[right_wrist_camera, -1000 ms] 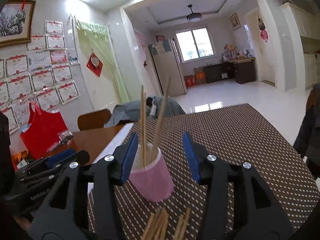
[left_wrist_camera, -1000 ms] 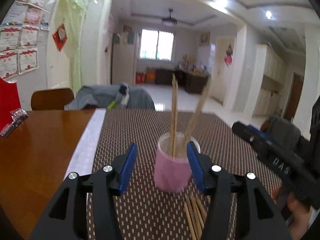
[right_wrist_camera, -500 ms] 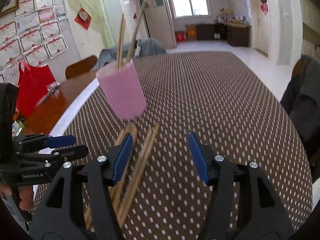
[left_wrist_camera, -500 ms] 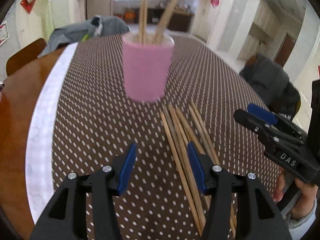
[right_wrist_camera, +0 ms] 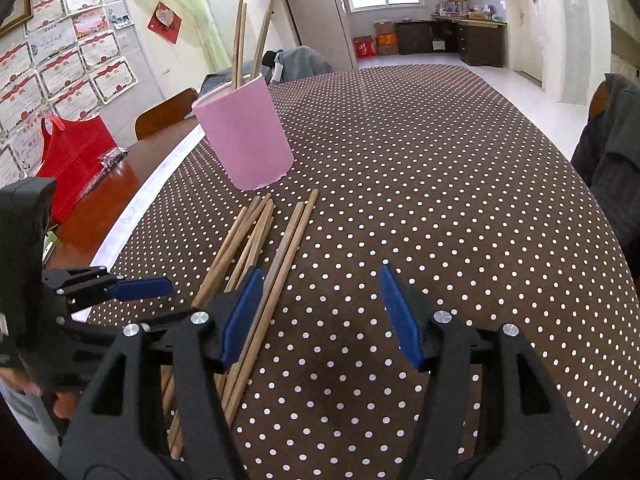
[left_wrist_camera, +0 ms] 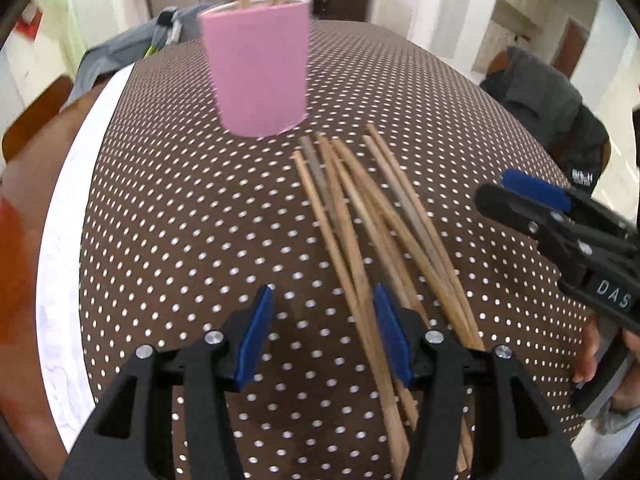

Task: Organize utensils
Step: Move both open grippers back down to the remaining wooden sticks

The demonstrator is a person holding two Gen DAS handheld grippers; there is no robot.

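Note:
A pink cup [left_wrist_camera: 258, 76] [right_wrist_camera: 248, 140] stands on the dotted brown tablecloth [right_wrist_camera: 420, 168] with three wooden chopsticks [right_wrist_camera: 240, 40] upright in it. Several loose chopsticks [left_wrist_camera: 360, 216] [right_wrist_camera: 256, 240] lie fanned on the cloth in front of the cup. My left gripper [left_wrist_camera: 323, 300] hangs open just above the cloth, its right finger over the near part of the pile, nothing between the pads. My right gripper [right_wrist_camera: 320, 276] is open too, with its left finger over the pile's right side. Each gripper shows at the edge of the other's view.
A white strip [left_wrist_camera: 60, 220] borders the cloth on the left, with bare wooden table [right_wrist_camera: 120, 176] beyond it. A red bag [right_wrist_camera: 72, 152] sits on that wood. A chair with a grey jacket [left_wrist_camera: 540, 96] stands at the right, another chair [right_wrist_camera: 168, 112] at the far left.
Both grippers have sunk and tipped downward, from level with the cup to over the loose chopsticks. The right gripper's jaws have spread wider. The cup has not moved.

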